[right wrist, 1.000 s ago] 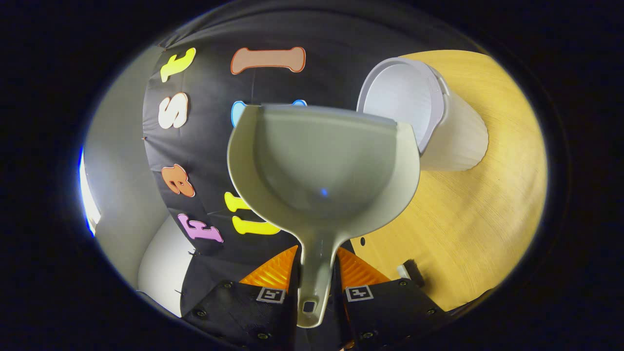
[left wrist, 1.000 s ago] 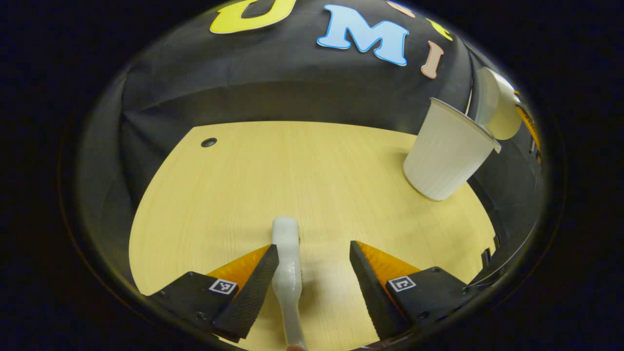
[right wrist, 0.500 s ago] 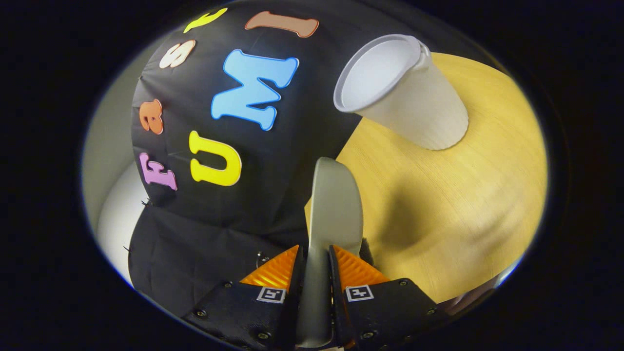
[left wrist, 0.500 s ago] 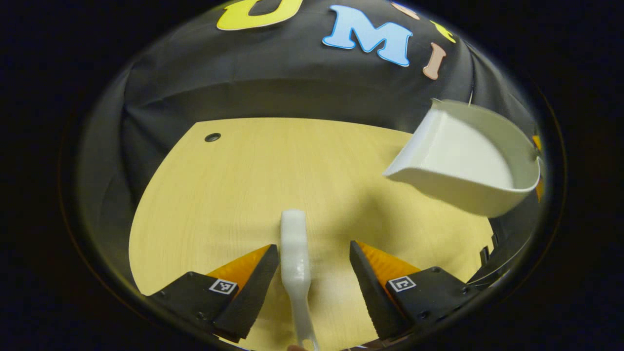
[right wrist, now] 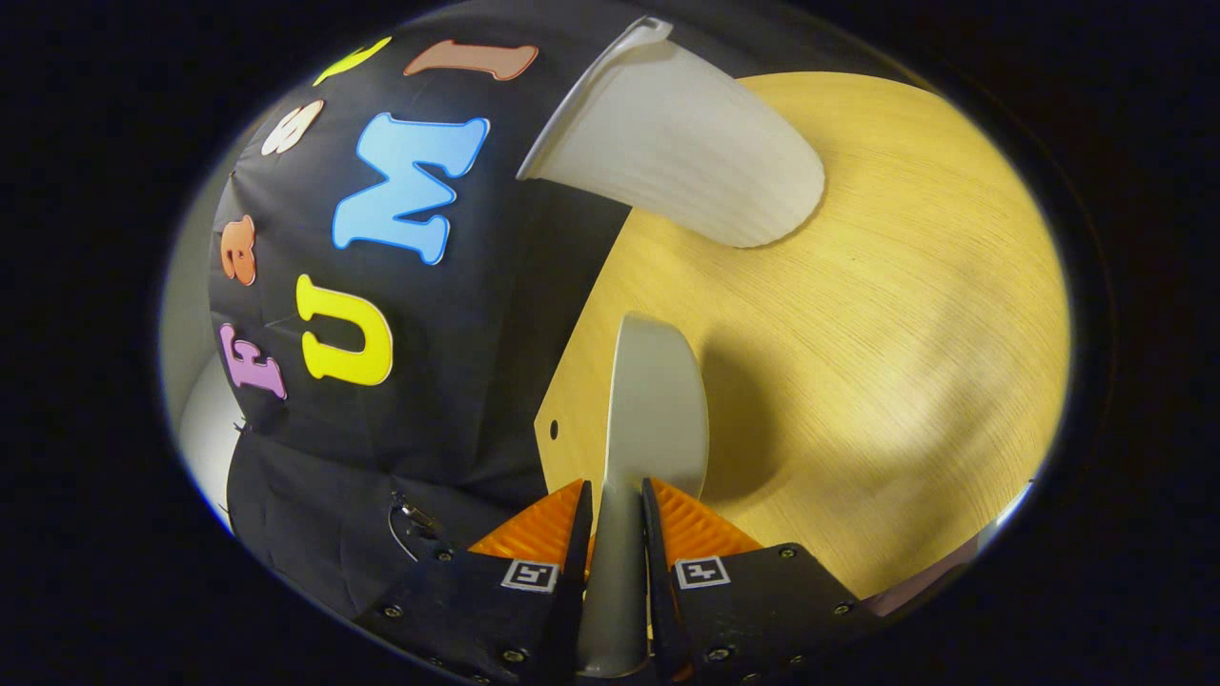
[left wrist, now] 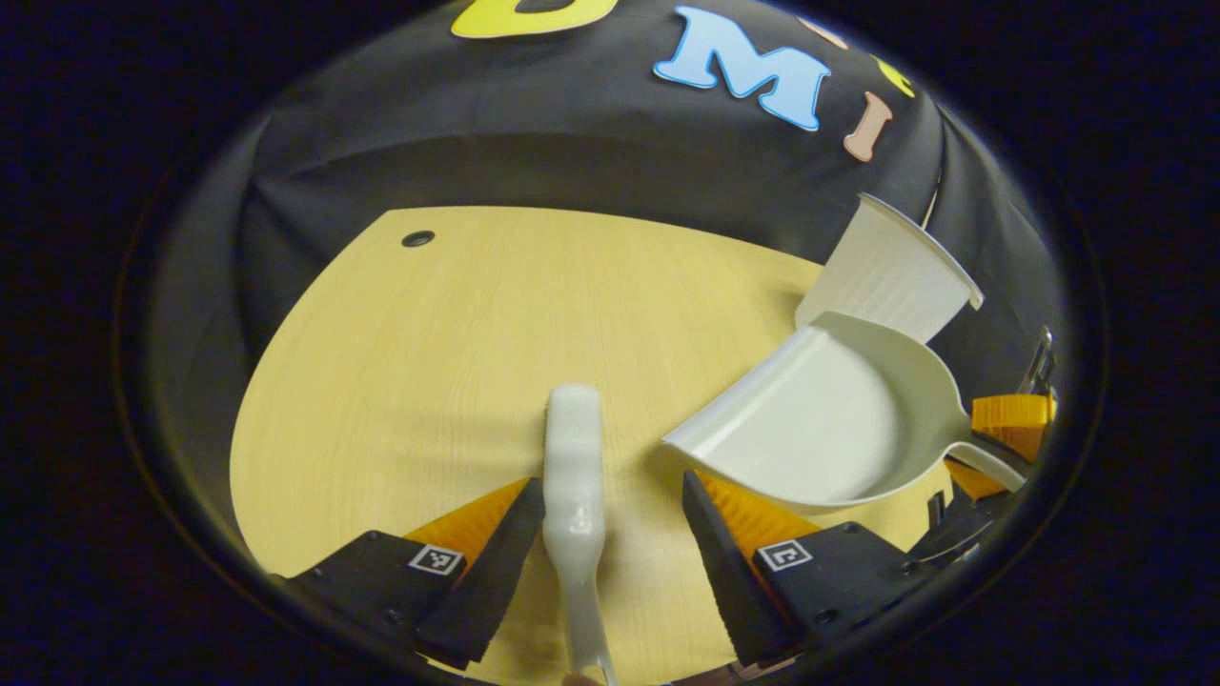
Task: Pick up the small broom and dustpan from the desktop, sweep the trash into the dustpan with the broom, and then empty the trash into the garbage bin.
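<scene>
Just one dustpan (left wrist: pixel 829 419), clenched by the right gripper (right wrist: pixel 615 534); one broom (left wrist: pixel 575 486) lies between the left gripper's (left wrist: pixel 610 529) released fingers; one garbage bin (left wrist: pixel 891 281) upper right.

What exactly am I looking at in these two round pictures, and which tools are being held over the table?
There is no robot arm: a person holds a two-finger gripper in each hand, and a fisheye camera rides on each one. The left gripper view looks past the left gripper, whose fingers stand apart around the small broom; it touches one finger. That view also shows the dustpan just above the wooden table, beside the white garbage bin. The right gripper view looks along the right gripper, shut on the dustpan's handle. I see no trash on the table.
</scene>
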A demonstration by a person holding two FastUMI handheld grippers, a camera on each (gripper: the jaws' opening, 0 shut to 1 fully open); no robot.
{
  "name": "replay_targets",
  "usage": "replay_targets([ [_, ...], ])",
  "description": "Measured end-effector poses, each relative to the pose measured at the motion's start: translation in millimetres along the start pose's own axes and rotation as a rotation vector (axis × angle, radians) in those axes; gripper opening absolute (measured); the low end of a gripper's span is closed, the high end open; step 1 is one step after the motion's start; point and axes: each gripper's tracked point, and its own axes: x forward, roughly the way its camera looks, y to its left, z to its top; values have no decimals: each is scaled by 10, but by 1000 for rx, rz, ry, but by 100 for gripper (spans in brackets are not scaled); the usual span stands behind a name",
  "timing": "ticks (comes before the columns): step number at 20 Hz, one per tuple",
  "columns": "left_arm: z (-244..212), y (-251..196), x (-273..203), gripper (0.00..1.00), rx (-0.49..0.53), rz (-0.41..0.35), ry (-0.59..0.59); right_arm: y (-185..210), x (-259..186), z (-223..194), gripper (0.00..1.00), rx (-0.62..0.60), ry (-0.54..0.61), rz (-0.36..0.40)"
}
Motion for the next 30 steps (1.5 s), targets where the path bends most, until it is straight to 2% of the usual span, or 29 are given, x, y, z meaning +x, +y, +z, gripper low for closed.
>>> replay_targets([
  [5, 12, -88, 20, 96, -17, -28, -21, -253, 164, -17, 30, 84, -101, -2],
  [9, 145, -44, -10, 96, 55, -17, -72, -442, 285, -128, 30, 122, -117, -25],
  [10, 196, -66, -42, 96, 69, -19, -95, -450, 305, -104, 34, 133, -131, -22],
  [11, 231, -100, -69, 96, 86, -24, -106, -449, 330, -124, 27, 136, -134, -20],
  [14, 281, -188, -158, 96, 119, -41, -145, -494, 366, -130, 27, 126, -150, -20],
  [17, 228, -293, -229, 96, 111, -77, -146, -573, 417, -267, 30, 110, -113, -57],
  [20, 274, -278, -294, 96, 115, -62, -184, -833, 433, -316, 29, 60, -102, -152],
  [22, 226, -227, -330, 96, 111, -44, -183, -822, 437, -370, 30, 59, -57, -166],
  [26, 297, -90, -447, 96, 102, 13, -222, -887, 380, -332, 41, -65, -34, -234],
  [27, 335, -74, -483, 96, 100, 24, -240, -885, 356, -285, 49, -106, -32, -245],
  [28, 367, -82, -514, 96, 95, 33, -259, -883, 352, -229, 47, -143, -32, -252],
  [30, 415, -119, -598, 96, 90, 40, -296, -778, 288, -139, 70, -228, -34, -262],
])
